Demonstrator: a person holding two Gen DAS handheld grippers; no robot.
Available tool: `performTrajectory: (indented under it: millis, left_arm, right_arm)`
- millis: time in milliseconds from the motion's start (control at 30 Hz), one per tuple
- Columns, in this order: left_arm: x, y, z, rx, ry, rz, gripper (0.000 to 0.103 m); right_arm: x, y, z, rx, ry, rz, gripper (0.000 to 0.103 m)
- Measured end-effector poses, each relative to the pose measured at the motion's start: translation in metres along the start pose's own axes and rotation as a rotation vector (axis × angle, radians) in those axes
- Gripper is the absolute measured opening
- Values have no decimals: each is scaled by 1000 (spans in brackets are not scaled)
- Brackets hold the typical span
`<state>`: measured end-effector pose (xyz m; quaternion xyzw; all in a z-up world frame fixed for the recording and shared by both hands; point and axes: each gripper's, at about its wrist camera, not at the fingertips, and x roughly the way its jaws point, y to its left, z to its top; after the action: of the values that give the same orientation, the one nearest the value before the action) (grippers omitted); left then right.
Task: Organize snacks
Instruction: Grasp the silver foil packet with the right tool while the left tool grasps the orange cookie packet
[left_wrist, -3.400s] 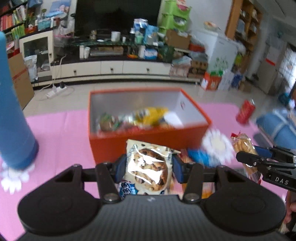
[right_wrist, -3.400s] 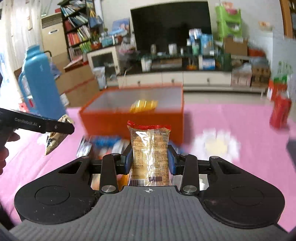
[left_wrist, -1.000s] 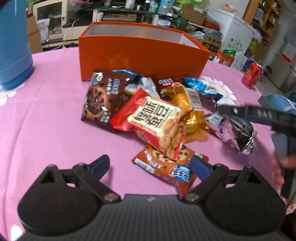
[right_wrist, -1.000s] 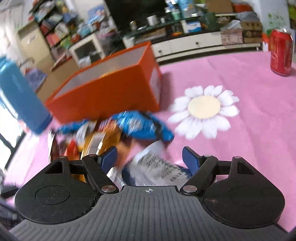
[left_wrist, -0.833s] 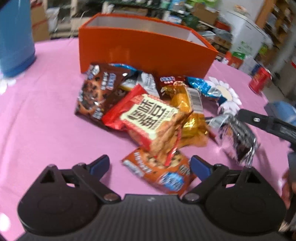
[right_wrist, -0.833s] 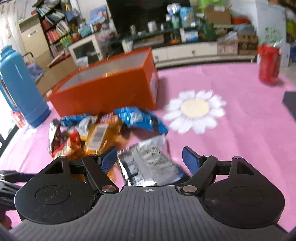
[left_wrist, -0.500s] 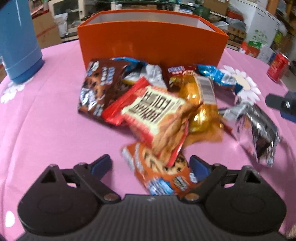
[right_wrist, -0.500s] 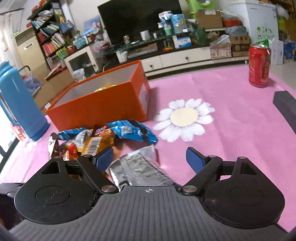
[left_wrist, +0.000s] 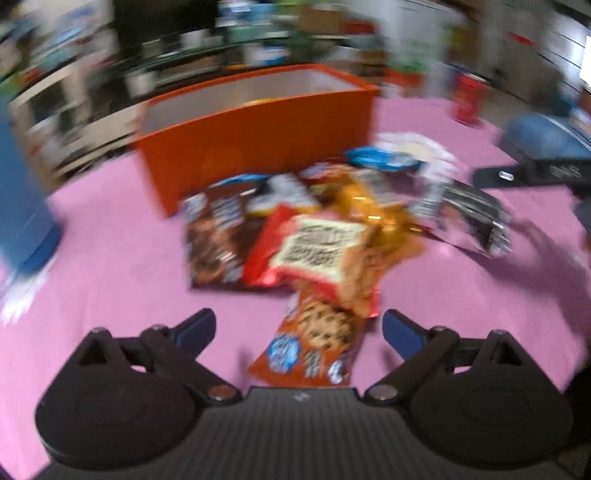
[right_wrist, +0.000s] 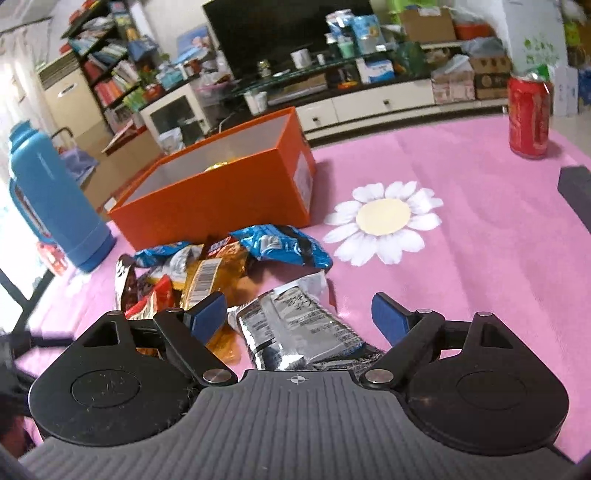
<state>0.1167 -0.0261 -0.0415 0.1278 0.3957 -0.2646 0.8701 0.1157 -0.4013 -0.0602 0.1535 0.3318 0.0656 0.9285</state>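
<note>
Left gripper (left_wrist: 298, 330), jaws just widened, brackets a cookie packet (left_wrist: 314, 347) ungripped. Right gripper (right_wrist: 298, 314) (released) straddles a silver packet (right_wrist: 295, 328); orange box (right_wrist: 221, 199) at eleven o'clock.

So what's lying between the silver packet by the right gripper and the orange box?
In the right wrist view, the blue packet lies between the silver packet and the orange box, with a gold packet just beside it.
</note>
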Motion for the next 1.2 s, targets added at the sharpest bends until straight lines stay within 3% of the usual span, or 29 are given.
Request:
performTrajectory:
  millis: [67,167,300,367,600,733,767,833,967,1100,1200]
  left_arm:
    - [13,5,5,69,50,-82,95]
    - [28,12,5,115,72,-81,95]
    - [34,22,5,68,73,-200,95]
    - [38,23,0,69,87,-211,90]
    - [37,8,-12,130,58,-157,86]
    - [39,9,-7,106,62,-141,73]
    - [38,9,-6,99,61,-136,60]
    - [35,8,-4,81,75,-127,48]
    - [15,4,-20,38,112,-107,48]
    - [-13,4,-49,-14,113,-96,48]
    - [-18,4,-60,-29,97,-42,48]
  right_arm:
    - [0,1,-1,-16,5,8,76]
    - [6,3,-2,-29,22,19,76]
    - [16,10,-3,-77,47,37,81]
    - [25,15,-5,-116,68,19,82]
    - [49,27,-13,-185,120,-14,82]
    - [58,27,-16,-178,142,-34,81]
    - [58,27,-17,-185,139,-41,74]
    - [53,30,-21,-228,128,-95,53]
    - [33,27,-30,-190,116,-97,43]
    - [5,42,-42,-198,82,-82,43]
    - [-1,55,-53,-209,82,-69,43]
